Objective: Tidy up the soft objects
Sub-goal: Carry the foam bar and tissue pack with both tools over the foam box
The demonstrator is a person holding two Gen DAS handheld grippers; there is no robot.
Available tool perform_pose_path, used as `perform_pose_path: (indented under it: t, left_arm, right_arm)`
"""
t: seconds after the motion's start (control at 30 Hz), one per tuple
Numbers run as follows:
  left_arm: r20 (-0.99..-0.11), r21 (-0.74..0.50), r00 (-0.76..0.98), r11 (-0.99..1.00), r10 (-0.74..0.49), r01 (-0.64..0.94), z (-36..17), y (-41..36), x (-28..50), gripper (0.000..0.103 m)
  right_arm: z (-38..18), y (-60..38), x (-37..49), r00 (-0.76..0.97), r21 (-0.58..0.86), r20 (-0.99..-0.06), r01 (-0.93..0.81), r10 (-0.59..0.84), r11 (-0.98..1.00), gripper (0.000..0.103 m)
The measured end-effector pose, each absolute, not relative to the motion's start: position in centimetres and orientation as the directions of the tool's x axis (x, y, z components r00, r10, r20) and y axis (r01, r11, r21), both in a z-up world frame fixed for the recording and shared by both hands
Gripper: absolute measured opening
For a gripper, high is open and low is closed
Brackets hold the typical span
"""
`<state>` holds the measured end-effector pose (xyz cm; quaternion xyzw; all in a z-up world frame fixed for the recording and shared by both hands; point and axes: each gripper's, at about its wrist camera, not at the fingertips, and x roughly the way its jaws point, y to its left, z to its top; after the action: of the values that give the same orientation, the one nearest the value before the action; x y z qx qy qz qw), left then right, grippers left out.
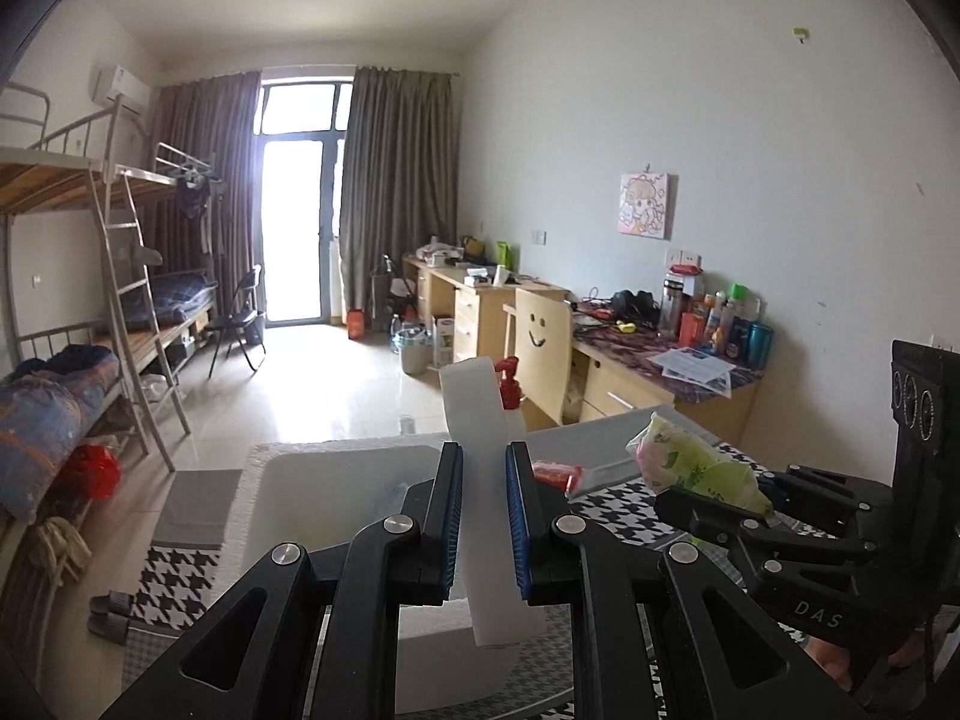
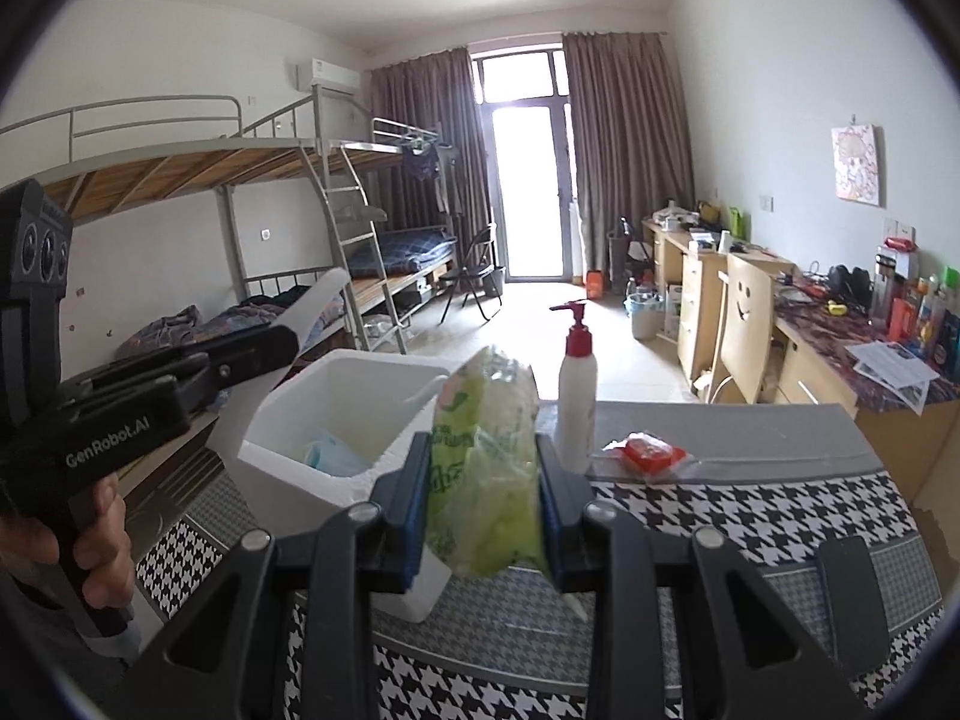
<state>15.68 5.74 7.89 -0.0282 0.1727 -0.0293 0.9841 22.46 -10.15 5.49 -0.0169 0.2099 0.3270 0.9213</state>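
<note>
My left gripper [image 1: 485,456] is shut on a white foam slab [image 1: 474,402] that stands up between its blue pads, above an open white foam box [image 1: 336,480]. In the right wrist view that slab [image 2: 321,300] sticks out of the left gripper [image 2: 288,339], left of the box [image 2: 282,450], which has a pale blue packet [image 2: 330,456] inside. My right gripper [image 2: 483,444] is shut on a soft green tissue pack [image 2: 486,420], held just right of the box. The same pack [image 1: 684,462] shows in the right gripper [image 1: 711,495].
A white pump bottle with a red top [image 2: 577,396] and a red packet [image 2: 651,453] sit on the houndstooth tablecloth [image 2: 750,516]. A dark flat object [image 2: 852,594] lies near the right edge. A wooden chair [image 2: 744,312], cluttered desks and bunk beds [image 2: 252,210] stand beyond.
</note>
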Motion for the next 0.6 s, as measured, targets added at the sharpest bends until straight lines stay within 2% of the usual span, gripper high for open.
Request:
perform_pose_path:
  t: [0.23,0.6]
  left_arm:
    - [-0.317,-0.048,0.948,0.999,-0.001,-0.015,8.2,6.8,15.6,0.016]
    - [-0.337,-0.05,0.939,0.995,0.065,-0.087,7.7,8.7,16.6,0.016]
  right_arm:
    - [5.5,-9.1,23.3,0.669,0.122,-0.406,-0.635,0.622,0.763,0.036]
    - [6.4,-6.3,24.2,0.634,0.114,-0.42,-0.673,0.649,0.731,0.036]
